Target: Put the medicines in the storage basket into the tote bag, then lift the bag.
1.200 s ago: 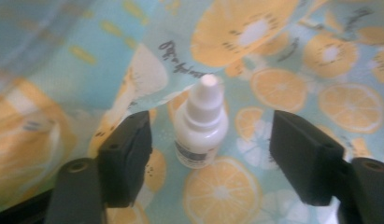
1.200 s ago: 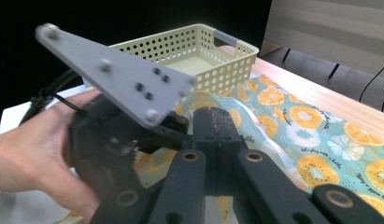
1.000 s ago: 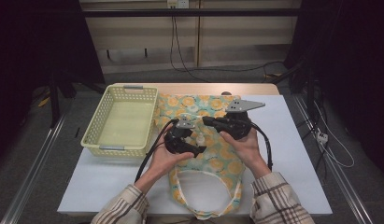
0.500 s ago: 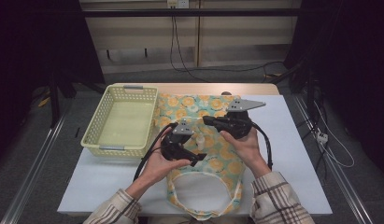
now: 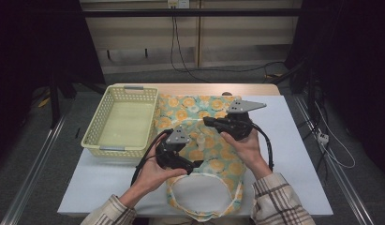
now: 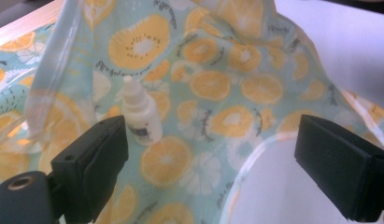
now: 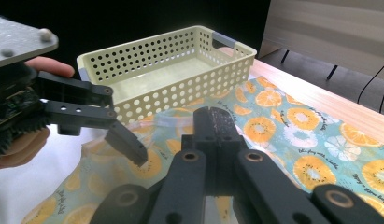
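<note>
White table, small dropper bottle (image 6: 140, 114) on patterned cloth (image 6: 227, 88) ahead of left gripper (image 6: 213, 154)

Orange-print cloth bag (image 5: 205, 140) spread flat, small white dropper bottle (image 6: 140, 113) upright on it

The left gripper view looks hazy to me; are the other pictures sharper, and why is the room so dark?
Left gripper view: soft and washed out, the bottle and cloth slightly blurred. Right gripper view: its own jaws blurred up close, the basket crisper. High view: table lit, surroundings in deep shadow.
</note>
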Motion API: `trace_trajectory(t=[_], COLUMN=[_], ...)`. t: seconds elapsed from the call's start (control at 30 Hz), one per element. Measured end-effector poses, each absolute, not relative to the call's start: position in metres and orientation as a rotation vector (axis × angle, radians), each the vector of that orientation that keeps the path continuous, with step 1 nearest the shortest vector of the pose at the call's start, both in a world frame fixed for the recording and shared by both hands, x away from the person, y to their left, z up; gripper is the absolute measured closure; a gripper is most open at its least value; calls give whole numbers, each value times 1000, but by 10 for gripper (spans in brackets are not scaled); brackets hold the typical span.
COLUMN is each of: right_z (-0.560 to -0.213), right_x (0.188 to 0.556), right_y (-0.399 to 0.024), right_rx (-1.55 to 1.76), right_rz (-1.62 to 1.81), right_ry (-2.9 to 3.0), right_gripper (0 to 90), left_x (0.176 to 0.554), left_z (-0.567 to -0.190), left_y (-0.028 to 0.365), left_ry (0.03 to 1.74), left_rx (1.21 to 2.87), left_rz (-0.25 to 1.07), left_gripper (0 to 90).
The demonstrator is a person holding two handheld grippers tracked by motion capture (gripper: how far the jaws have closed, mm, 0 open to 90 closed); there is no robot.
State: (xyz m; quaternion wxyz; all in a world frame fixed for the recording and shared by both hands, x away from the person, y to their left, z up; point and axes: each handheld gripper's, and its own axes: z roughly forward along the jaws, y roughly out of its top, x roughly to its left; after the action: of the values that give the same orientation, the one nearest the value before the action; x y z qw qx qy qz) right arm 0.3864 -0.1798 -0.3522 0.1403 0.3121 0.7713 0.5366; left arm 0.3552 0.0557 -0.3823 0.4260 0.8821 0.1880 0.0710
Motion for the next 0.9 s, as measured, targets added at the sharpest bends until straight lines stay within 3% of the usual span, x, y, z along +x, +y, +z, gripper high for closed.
trace_trajectory(t=[0.67,0.9], right_z=[-356,-358], right_x=[387,387], right_y=[-176,-177], right_rx=[899,905], right_rz=[1541,1535], right_ry=[2247,2251], right_gripper=[900,900], left_x=[349,353], left_z=[-425,-434], left_y=[62,58], left_ry=[442,412], left_rx=[2291,2336], left_rz=[146,115], left_gripper=[216,191])
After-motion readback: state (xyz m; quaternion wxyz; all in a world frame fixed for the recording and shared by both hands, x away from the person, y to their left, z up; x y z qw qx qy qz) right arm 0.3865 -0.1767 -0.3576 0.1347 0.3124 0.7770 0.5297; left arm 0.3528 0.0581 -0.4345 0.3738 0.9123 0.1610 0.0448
